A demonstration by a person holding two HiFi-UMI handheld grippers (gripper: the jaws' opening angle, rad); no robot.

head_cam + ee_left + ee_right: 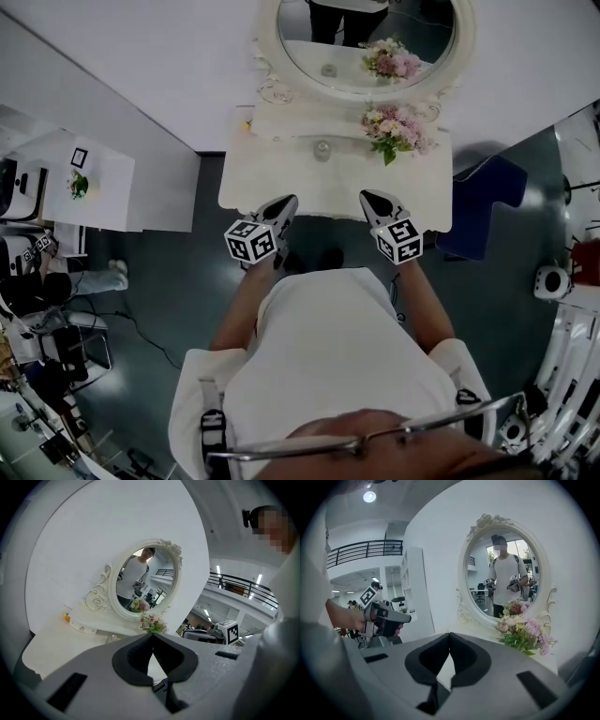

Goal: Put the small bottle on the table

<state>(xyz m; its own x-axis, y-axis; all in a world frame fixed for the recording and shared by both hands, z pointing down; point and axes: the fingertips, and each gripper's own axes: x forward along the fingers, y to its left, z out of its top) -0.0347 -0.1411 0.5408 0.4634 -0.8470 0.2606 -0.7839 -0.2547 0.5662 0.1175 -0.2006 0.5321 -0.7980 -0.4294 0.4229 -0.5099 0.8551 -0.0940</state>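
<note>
**A:** Where does the small bottle sit?

**B:** The small bottle (pixel 322 150) stands on the white table (pixel 272 183), just in front of the oval mirror (pixel 366 37), near the middle of the frame's lower edge. It looks clear and is too small for you to make out more. Nothing touches it.

**A:** And what do my grippers hold?

**B:** Nothing. Your left gripper (pixel 287 202) has its fingers pressed tip to tip, and only the table's white top shows through the gap behind the tips. Your right gripper (pixel 369 197) is the same, with its fingers fully together and no thing between them.

**A:** Where are they against the mirror?

**B:** Both hover at the table edge farthest from the mirror, well apart from the bottle, with their tips pointing toward the glass. The left one is in front of the mirror's left side and the right one in front of its right side.

**A:** What else is close to the mirror?

**B:** A bunch of pink and white flowers (pixel 398 129) sits at the mirror's foot on your right, near the bottle but apart from it. A small yellow thing (pixel 247 124) sits at the mirror's left side. You show in the glass, holding both grippers.
</note>
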